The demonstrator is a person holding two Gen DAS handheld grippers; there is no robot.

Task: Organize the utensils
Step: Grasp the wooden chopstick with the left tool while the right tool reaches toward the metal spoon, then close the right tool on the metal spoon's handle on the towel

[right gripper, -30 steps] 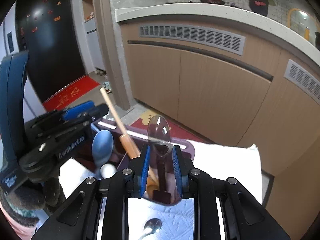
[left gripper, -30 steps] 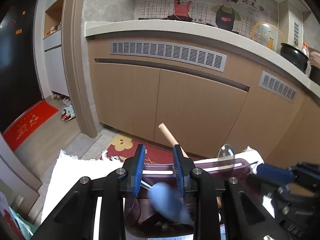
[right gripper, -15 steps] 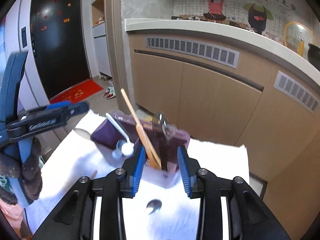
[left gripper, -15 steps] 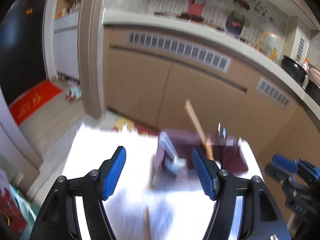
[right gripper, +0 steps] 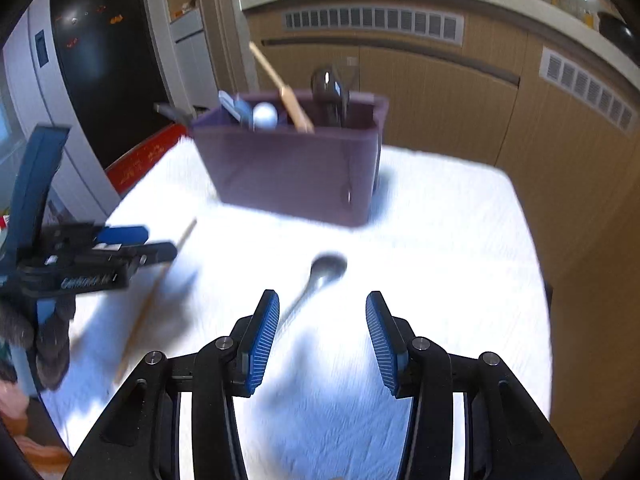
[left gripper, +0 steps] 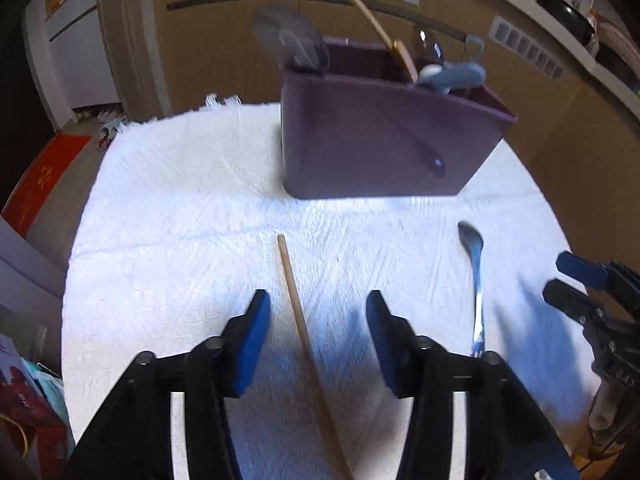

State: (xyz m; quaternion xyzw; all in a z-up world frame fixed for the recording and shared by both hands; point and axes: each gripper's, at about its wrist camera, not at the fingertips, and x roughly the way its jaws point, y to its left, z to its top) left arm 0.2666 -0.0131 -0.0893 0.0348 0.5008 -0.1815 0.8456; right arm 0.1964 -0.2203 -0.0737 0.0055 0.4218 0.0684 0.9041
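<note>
A purple utensil box [left gripper: 384,140] stands on the white cloth and also shows in the right wrist view [right gripper: 296,168]. It holds a wooden-handled tool [left gripper: 372,28], a blue spoon [left gripper: 452,76] and dark spoons. My left gripper [left gripper: 318,328] is open and empty, low over a wooden stick [left gripper: 308,344] that lies between its fingers. A metal spoon [left gripper: 474,276] lies to its right. My right gripper [right gripper: 318,328] is open and empty, just behind that metal spoon [right gripper: 320,276].
The white cloth [left gripper: 180,208] covers a small table with edges all round. Wooden kitchen cabinets [right gripper: 440,92] stand behind it. A red mat [left gripper: 36,180] lies on the floor at the left. The wooden stick [right gripper: 152,296] shows blurred in the right wrist view.
Both grippers let go of their spoons in the box, opened wide, and drew back and down. The left now hangs over the stick, the right over the metal spoon.
</note>
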